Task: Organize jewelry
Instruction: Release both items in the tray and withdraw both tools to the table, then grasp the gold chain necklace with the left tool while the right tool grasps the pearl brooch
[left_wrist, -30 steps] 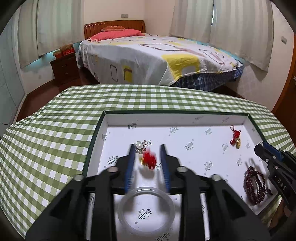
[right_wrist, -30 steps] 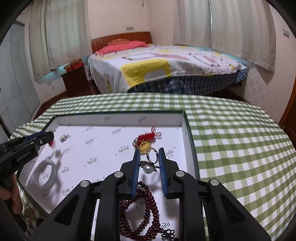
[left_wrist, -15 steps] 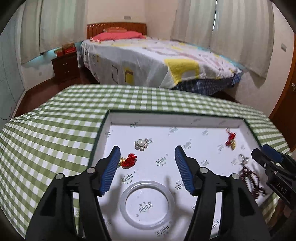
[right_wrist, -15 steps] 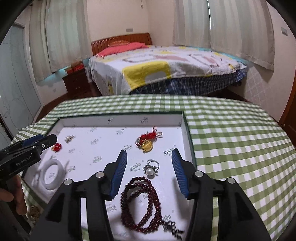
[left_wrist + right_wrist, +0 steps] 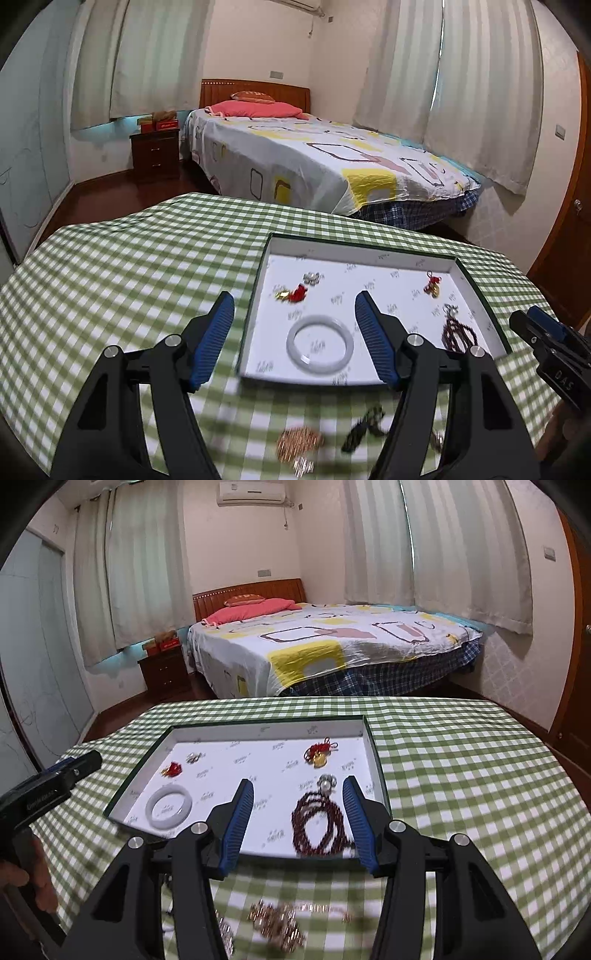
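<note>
While both grippers hang above the near edge of the table (image 5: 461,760) with nothing in them, the left gripper (image 5: 294,334) and the right gripper (image 5: 297,818) each show jaws spread wide apart. Six pieces already lie in the white tray (image 5: 266,734): a pale bangle (image 5: 168,806), a red charm (image 5: 173,768), a small silver cluster (image 5: 194,757), a red-and-gold knot pendant (image 5: 318,755), a pearl ring (image 5: 327,783) and a dark red bead string (image 5: 319,825) just in front of that ring. Left out on the checked cloth, close to the cameras and blurred, are a rose-gold chain heap (image 5: 280,923), a dark piece (image 5: 364,424) I cannot identify, and some silvery bits. By my judgement the sorting is well past halfway, with those loose pieces yet to be carried into the tray.
</note>
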Demonstrator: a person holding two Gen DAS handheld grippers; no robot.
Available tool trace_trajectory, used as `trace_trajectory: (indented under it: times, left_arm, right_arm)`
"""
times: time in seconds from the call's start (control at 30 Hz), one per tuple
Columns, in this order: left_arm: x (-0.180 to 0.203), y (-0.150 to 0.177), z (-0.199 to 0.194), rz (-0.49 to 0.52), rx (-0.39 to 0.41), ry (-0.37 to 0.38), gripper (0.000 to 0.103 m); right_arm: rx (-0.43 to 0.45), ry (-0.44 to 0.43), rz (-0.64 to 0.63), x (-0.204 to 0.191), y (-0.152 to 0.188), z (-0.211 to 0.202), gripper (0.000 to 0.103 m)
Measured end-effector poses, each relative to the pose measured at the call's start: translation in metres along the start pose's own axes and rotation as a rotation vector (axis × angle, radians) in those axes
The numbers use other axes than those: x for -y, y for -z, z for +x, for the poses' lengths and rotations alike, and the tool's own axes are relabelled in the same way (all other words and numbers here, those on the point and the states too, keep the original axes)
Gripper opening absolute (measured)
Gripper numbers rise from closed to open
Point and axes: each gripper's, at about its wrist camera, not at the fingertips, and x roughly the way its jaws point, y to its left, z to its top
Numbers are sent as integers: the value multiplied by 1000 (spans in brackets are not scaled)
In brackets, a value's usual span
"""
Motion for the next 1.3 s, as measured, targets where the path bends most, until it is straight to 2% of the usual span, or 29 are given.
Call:
trace_trajectory:
  times: [0.17, 0.37, 0.67, 1.0, 1.23, 1.3]
  left_arm:
    - [-5, 18, -27, 16, 12, -22, 67]
    - [-14, 45, -41, 15, -18, -42, 67]
    - [-24, 69, -25, 21, -113, -68, 67]
    - [-26, 76, -16, 6, -144, -66, 67]
    - [-22, 80, -13, 11, -166, -58, 68]
    - [-20, 81, -13, 14, -170, -54, 73]
  right_arm:
    - [-30, -1, 6, -8, 22, -14, 50]
    - [-92, 4, 4, -14, 49, -15, 50]
    - [-221, 19, 9, -15, 73, 10, 50]
    - [-319, 25, -8, -17, 75, 33, 49]
    - [-313, 27, -51, -20, 75, 29, 33]
    - [-296, 22, -52, -19, 74, 25, 27]
